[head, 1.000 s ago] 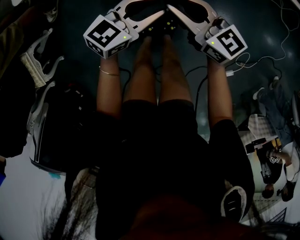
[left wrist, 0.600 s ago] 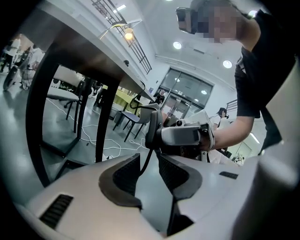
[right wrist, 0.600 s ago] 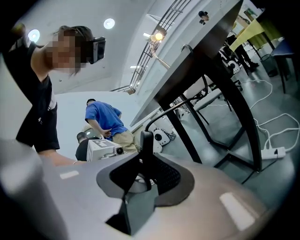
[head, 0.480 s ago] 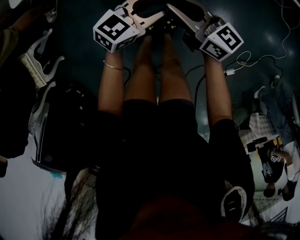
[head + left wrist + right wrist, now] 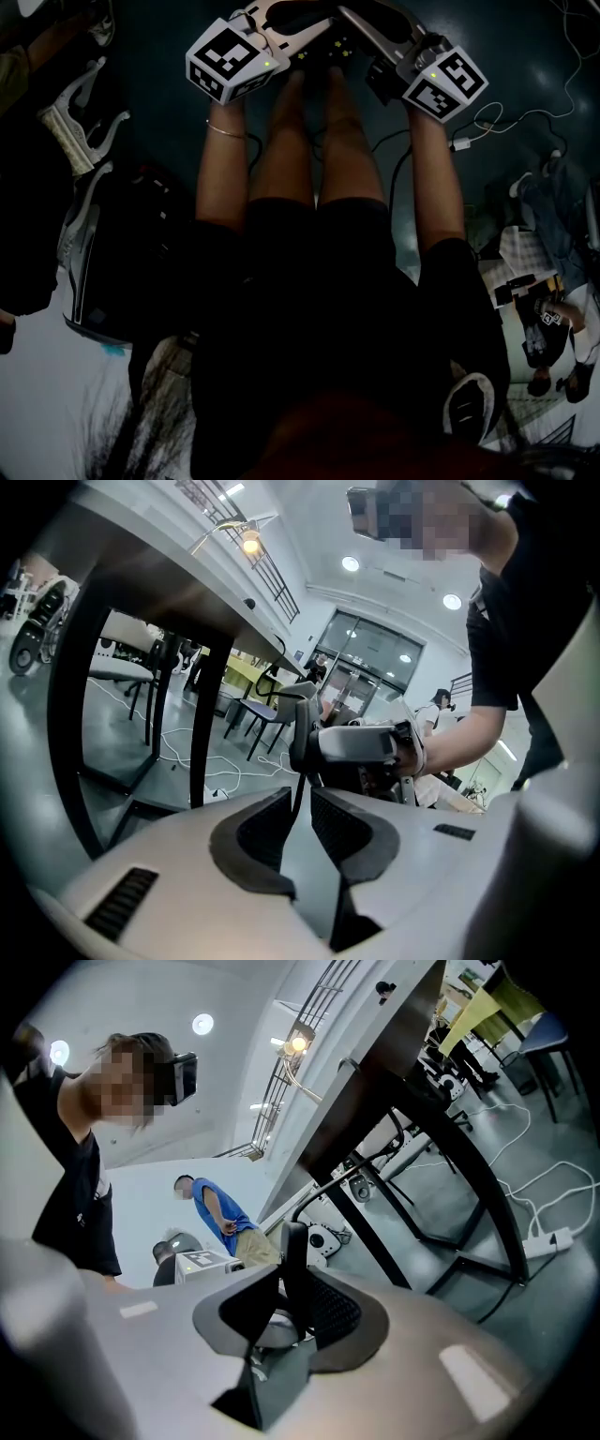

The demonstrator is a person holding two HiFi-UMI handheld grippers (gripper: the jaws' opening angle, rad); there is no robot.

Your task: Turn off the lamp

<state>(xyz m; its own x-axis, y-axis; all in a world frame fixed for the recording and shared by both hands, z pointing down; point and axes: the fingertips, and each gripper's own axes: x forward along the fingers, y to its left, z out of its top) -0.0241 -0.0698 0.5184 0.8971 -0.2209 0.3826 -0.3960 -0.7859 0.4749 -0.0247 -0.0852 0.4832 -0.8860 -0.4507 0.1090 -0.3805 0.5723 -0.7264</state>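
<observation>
Desk (image 5: pixel 178 588) and lit lamp (image 5: pixel 249 542): gripper views only.

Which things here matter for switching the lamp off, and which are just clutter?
Job: lit lamp; black block, probably its switch, clamped in right hand-held gripper; thin cord between left hand-held gripper jaws.
Clutter: white floor cables; power strip; chair.

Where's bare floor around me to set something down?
Bare floor at upper right, between the right tongs, clamping a black bar, and the white cable; also a strip beside the left forearm. Crowded: piled gear on the left, pale clutter lower right.
</observation>
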